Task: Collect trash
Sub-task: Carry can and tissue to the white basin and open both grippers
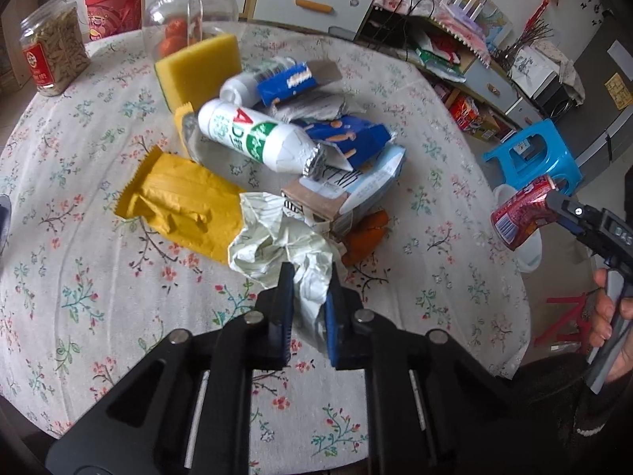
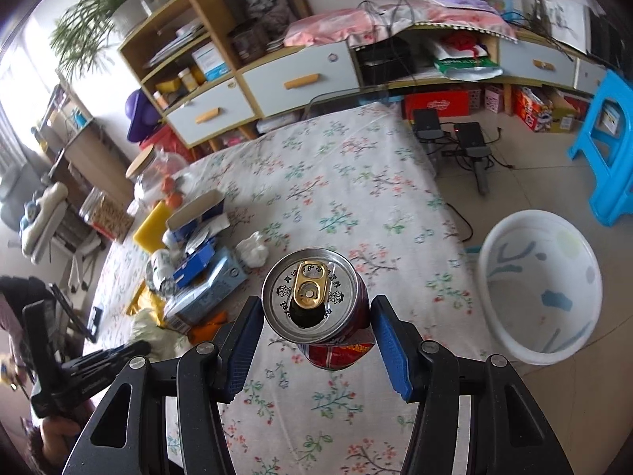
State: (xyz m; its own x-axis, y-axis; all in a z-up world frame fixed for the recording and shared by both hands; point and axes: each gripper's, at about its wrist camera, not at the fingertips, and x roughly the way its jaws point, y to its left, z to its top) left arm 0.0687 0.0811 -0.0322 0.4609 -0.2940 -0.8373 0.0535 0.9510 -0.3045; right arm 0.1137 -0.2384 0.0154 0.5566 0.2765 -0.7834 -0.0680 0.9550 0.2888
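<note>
Two-handed trash collection, part-way through. The left gripper (image 1: 310, 277) is clenched on a crumpled pale wrapper (image 1: 285, 237), which lies on the tablecloth directly ahead of its fingers. The right gripper (image 2: 316, 328) grasps a red drink can (image 2: 316, 297) across its body, opened top facing the camera, lifted clear of the table; the left view shows the same can (image 1: 522, 213) held beyond the table's right edge. A white basin (image 2: 542, 289) stands on the floor to the right of the can and appears empty, so little or nothing seems to be deposited yet. Judged remaining: dropping the can and the wrapper, then clearing the heap just beyond the left gripper, namely a yellow bag (image 1: 178, 202), a white bottle (image 1: 253, 134), blue packets (image 1: 348, 134), and a flattened carton (image 1: 348, 194). Farther ahead stand a yellow sponge (image 1: 201, 67) and two jars (image 1: 51, 55), probably not trash. Surface: a floral tablecloth (image 1: 99, 297) over the table. Room: tiled floor, grey-drawered shelving (image 2: 285, 79) along the wall, a blue stool (image 2: 609, 150), cables, a potted plant.
</note>
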